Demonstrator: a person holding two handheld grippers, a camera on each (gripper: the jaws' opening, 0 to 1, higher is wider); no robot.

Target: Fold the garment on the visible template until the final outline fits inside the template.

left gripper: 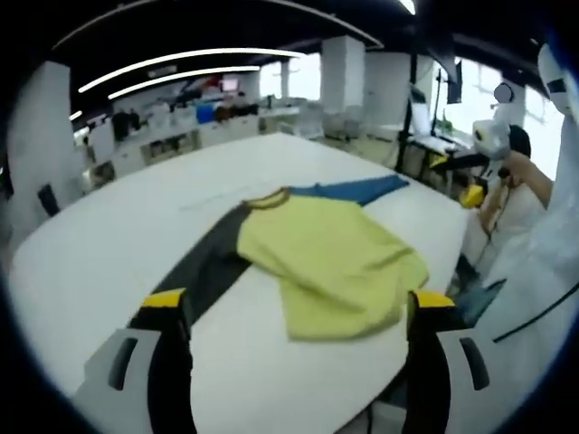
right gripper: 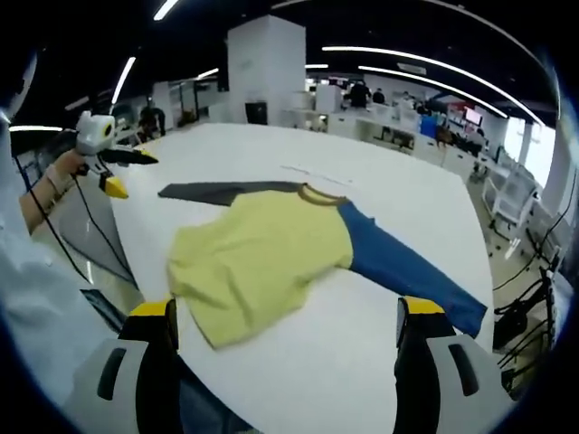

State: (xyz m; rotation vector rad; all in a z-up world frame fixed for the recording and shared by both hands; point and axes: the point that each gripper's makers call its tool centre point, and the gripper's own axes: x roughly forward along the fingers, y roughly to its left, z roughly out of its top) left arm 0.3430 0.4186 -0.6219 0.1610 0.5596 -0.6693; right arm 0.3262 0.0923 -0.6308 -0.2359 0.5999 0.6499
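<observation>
A shirt with a yellow body [left gripper: 326,253] lies flat on the white table [left gripper: 109,235]. Its dark grey sleeve [left gripper: 204,267] runs toward my left gripper [left gripper: 298,303], and its blue sleeve [left gripper: 357,191] points away. My left gripper is open above the table's near edge, jaws wide apart, nothing between them. In the right gripper view the same shirt [right gripper: 262,249] shows its blue sleeve [right gripper: 407,271] at the right and its grey sleeve [right gripper: 217,190] at the far left. My right gripper [right gripper: 285,316] is open and holds nothing. Faint template lines [right gripper: 312,172] lie beyond the collar.
A person in white clothing [left gripper: 543,262] stands at the table's edge. The hand-held right gripper [left gripper: 484,145] shows at the right of the left gripper view, the left gripper [right gripper: 104,145] at the left of the right gripper view. Office desks [left gripper: 181,136] and a pillar [right gripper: 267,68] stand behind.
</observation>
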